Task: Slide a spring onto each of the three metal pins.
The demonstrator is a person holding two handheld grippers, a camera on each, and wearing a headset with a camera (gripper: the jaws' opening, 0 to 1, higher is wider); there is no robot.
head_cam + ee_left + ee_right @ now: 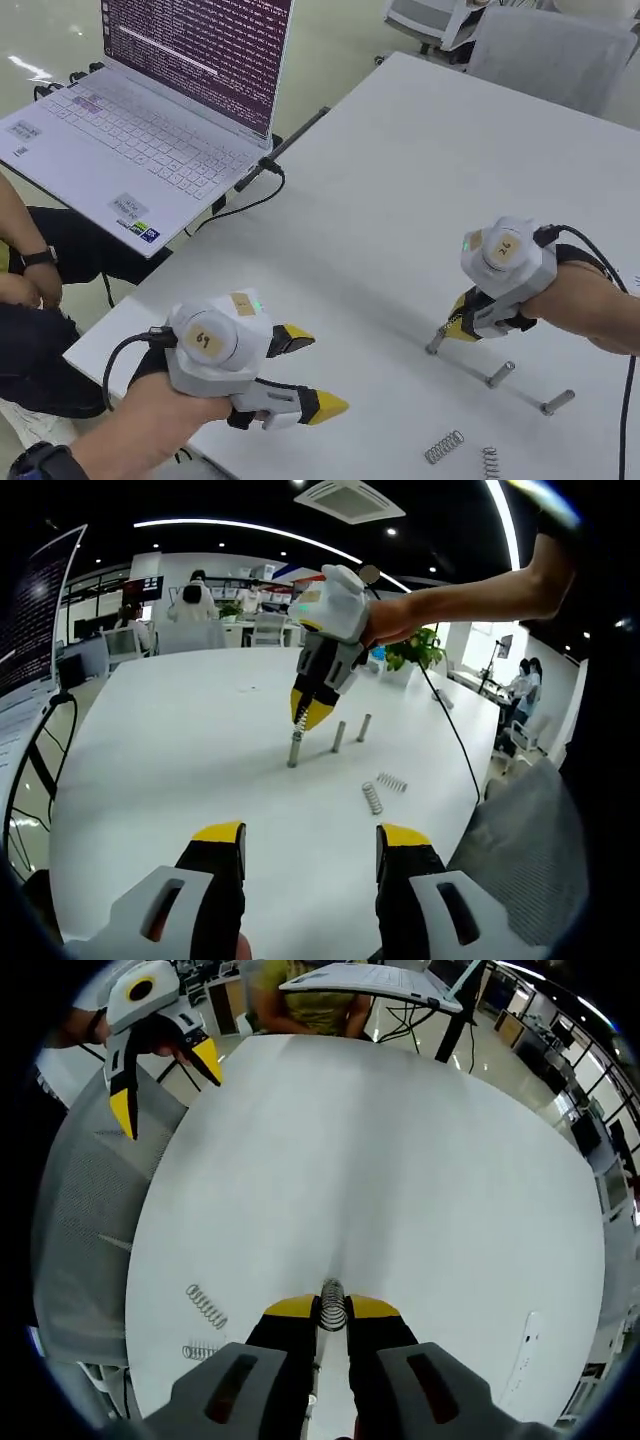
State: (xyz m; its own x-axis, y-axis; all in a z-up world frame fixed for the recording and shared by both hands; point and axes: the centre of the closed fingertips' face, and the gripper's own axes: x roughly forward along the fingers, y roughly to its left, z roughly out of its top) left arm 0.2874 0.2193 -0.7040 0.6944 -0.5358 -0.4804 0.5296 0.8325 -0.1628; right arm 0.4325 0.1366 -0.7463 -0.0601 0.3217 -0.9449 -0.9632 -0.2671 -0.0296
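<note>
The spring [333, 1305] clamped in the right hand-held gripper [455, 326] could be jammed if tilted on the left pin [435, 344].

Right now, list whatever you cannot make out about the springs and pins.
- Right gripper view: the spring sits between the jaws, which hide the pin below.
- Head view: the right gripper covers that pin's top, so whether the spring is on it is hidden.
- Left gripper view: that pin is too small to judge.
- Head view: one loose spring is cut off by the bottom edge.
</note>
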